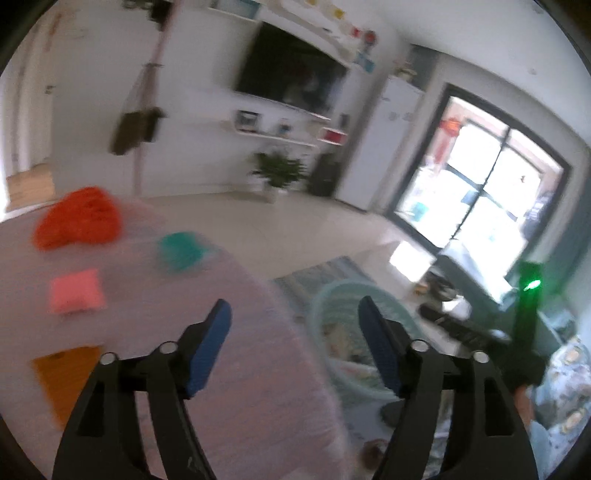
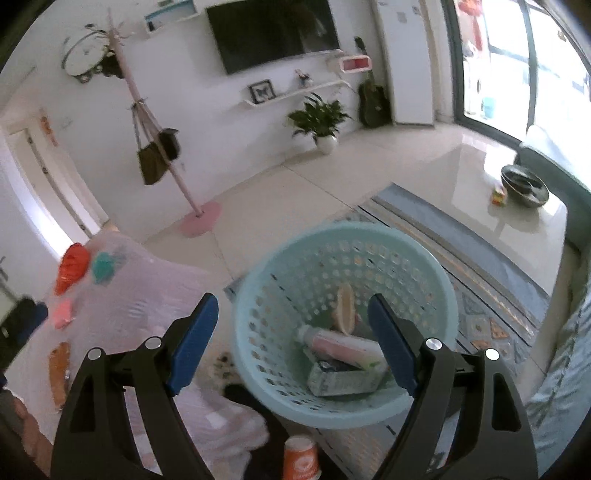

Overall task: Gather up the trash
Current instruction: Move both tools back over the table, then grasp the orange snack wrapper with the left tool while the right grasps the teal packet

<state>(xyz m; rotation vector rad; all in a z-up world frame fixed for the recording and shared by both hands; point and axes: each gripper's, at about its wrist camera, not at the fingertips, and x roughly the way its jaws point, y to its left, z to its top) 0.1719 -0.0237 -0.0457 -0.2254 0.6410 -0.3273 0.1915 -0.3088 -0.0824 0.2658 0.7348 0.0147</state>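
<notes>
Nearest in the right wrist view, the right gripper [image 2: 291, 334] points downward at a slant, its two blue-padded jaws standing wide apart with nothing between them. Just below the jaws, at the bottom edge, an orange paper cup [image 2: 301, 459] stands upright on the floor, its white rim upward.

Beyond the jaws sits a pale blue perforated basket [image 2: 258, 295] on a patterned rug [image 2: 491, 295], beside a table draped in a pale pink cloth [image 2: 147, 280]. Inside the basket, a pink and white tube [image 2: 332, 339] lies on its side, long axis running from upper left to lower right with its cap toward the upper left. A small carton [image 2: 343, 380] lies flat beneath it, long side running left to right. A tan shell-like piece [image 2: 345, 308] stands on edge against the basket's far wall.

In the blurred left wrist view, the left gripper [image 1: 295, 343] also tilts downward, over the cloth's edge, jaws wide and empty. On the cloth [image 1: 240, 369] beyond lie a pink square scrap [image 1: 77, 291], a teal crumpled scrap [image 1: 181, 249] and, farther off, a crumpled red-orange piece [image 1: 79, 221]. An orange flat piece [image 1: 62, 376] lies near the left edge.

Farthest off stand a potted plant [image 2: 319, 120], a coat stand [image 2: 155, 147] with bags, and a wall-mounted television [image 2: 273, 31].
</notes>
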